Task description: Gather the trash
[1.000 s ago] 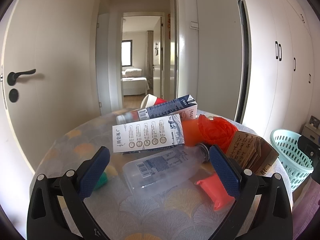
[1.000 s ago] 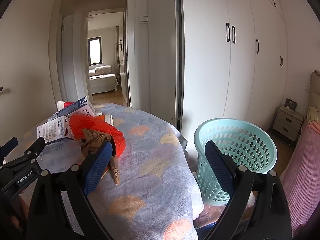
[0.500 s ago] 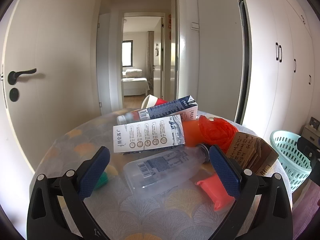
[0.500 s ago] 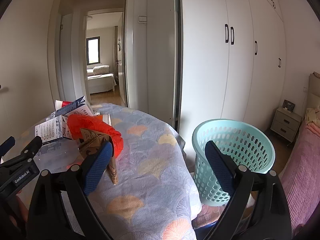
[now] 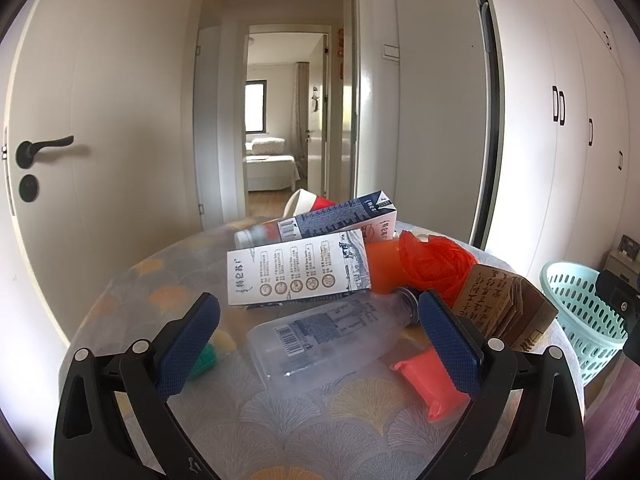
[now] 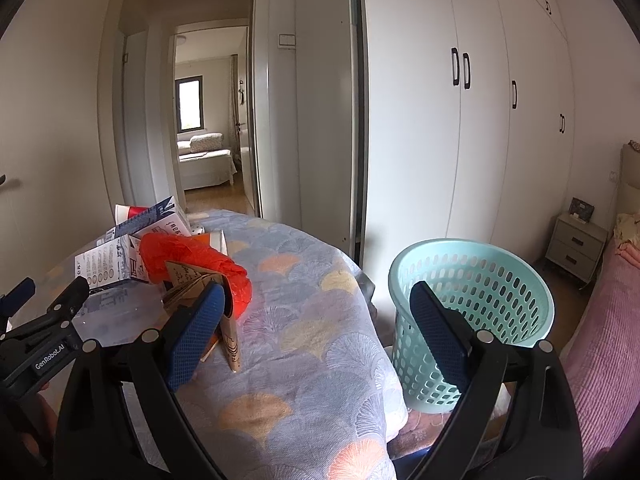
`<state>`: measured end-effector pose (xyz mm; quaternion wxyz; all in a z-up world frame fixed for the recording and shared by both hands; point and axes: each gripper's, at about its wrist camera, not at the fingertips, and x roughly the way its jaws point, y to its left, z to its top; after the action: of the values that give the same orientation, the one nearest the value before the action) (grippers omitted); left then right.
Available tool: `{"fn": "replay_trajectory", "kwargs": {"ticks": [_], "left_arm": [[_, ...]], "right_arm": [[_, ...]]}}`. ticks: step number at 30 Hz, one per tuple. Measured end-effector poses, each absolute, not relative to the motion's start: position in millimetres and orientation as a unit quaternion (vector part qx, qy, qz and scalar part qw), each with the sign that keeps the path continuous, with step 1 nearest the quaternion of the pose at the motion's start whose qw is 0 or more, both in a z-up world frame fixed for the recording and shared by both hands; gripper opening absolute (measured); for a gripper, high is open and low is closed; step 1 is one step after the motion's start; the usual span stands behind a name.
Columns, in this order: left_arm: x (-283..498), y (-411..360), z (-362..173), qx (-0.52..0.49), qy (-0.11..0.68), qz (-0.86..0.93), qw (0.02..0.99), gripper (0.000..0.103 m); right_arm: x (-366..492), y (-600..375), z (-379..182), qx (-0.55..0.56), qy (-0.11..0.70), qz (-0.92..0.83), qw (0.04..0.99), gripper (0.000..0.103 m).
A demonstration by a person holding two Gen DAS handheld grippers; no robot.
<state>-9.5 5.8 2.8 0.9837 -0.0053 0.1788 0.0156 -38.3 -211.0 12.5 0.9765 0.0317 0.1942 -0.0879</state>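
Left wrist view: the left gripper [image 5: 318,334], wide open, frames the bottle [image 5: 320,340]; closing crooked could roll it off the counter [image 5: 280,432]. Right gripper [image 6: 316,332] gapes empty beside the basket [image 6: 472,320].

Soft daylight, sharp focus, strong fisheye bending with dark corners.

Both low over table [image 5: 280,432], sharing basket [image 6: 472,280].

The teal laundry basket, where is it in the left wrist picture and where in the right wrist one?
Left wrist: teal basket at the far right edge, beyond the table.
Right wrist: teal basket right of centre, behind the gripper's right finger.
Shared landmark: the crumpled red bag on the table.
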Motion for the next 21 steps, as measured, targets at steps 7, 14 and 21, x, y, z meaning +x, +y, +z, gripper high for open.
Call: {"fn": "replay_trajectory", "kwargs": {"ticks": [7, 14, 21], "left_arm": [[-38, 33, 16, -0.045, 0.150, 0.027, 0.987, 0.096], [-52, 86, 22, -0.073, 0.199, -0.001, 0.977, 0.096], [-39, 151, 2, -0.126, 0.292, -0.028, 0.948, 0.096]], "right_arm": [[-45, -207, 21, 0.028, 0.183, -0.087, 0.979, 0.089], [-42, -193, 18, 0.017, 0.197, -0.059, 0.978, 0.065], [-35, -174, 14, 0.013, 0.207, -0.027, 0.978, 0.049]]}}
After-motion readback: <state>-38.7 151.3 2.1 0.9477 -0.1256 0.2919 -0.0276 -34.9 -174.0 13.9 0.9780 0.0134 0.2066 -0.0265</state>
